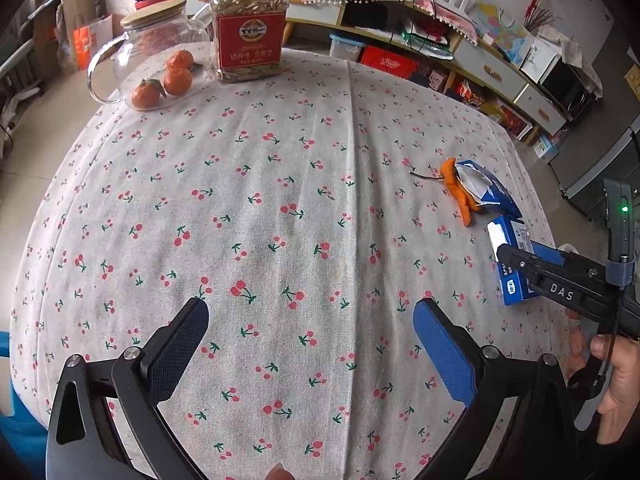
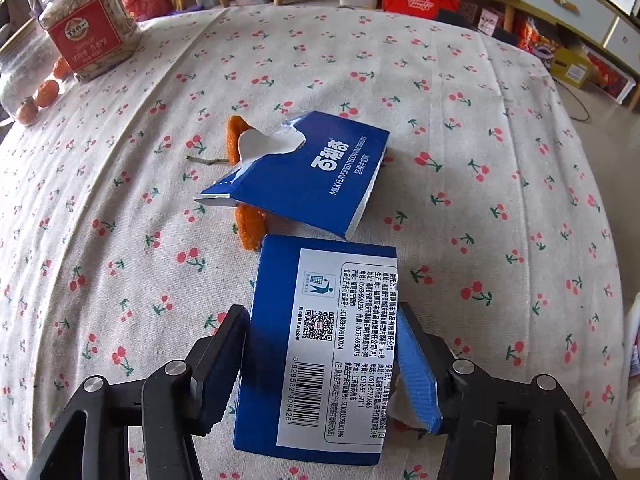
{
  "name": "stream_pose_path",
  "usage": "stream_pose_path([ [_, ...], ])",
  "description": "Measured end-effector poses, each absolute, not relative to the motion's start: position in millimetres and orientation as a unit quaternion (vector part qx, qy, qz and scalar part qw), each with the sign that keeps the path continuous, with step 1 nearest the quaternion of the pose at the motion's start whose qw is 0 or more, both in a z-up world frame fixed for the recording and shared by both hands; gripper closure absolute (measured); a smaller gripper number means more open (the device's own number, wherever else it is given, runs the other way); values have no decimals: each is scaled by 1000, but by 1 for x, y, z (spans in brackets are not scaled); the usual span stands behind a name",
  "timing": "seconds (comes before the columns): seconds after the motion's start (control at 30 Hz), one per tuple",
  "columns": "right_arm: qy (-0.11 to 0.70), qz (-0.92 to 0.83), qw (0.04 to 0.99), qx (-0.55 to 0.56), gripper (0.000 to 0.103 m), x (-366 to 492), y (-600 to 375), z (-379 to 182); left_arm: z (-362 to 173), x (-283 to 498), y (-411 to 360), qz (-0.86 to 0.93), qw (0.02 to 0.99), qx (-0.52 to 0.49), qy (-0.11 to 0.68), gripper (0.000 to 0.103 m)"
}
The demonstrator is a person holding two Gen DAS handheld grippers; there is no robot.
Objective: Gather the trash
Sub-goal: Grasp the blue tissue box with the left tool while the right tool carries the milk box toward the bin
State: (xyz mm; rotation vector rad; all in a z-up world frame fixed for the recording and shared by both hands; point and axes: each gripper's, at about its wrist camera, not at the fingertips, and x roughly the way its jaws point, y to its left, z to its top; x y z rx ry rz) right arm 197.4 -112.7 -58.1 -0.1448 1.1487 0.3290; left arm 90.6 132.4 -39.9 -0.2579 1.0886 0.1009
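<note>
A blue carton piece with a barcode label (image 2: pixel 320 344) sits between the fingers of my right gripper (image 2: pixel 320 320), which is shut on it just above the cherry-print tablecloth (image 2: pixel 480 160). A second torn blue carton piece (image 2: pixel 304 176) lies beyond it on orange peel (image 2: pixel 250 232). In the left wrist view my left gripper (image 1: pixel 310 320) is open and empty over the cloth; the right gripper (image 1: pixel 552 276) with the carton piece (image 1: pixel 510 264) is at the right, near the torn piece (image 1: pixel 484 188) and peel (image 1: pixel 460 196).
A jar of seeds with a red label (image 1: pixel 248 28) and a glass pot with a wooden lid (image 1: pixel 156 52) beside small oranges (image 1: pixel 176 80) stand at the table's far left. Shelves and boxes (image 1: pixel 500 68) line the wall behind.
</note>
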Motion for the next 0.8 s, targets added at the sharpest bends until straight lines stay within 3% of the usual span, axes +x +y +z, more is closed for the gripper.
stream_pose_path([
  [0.4, 501, 155, 851, 5, 41, 179, -182, -2, -29, 130, 63, 30, 854, -75, 514, 0],
  [0.8, 511, 67, 857, 27, 41, 182, -284, -7, -35, 199, -31, 27, 844, -51, 533, 4],
])
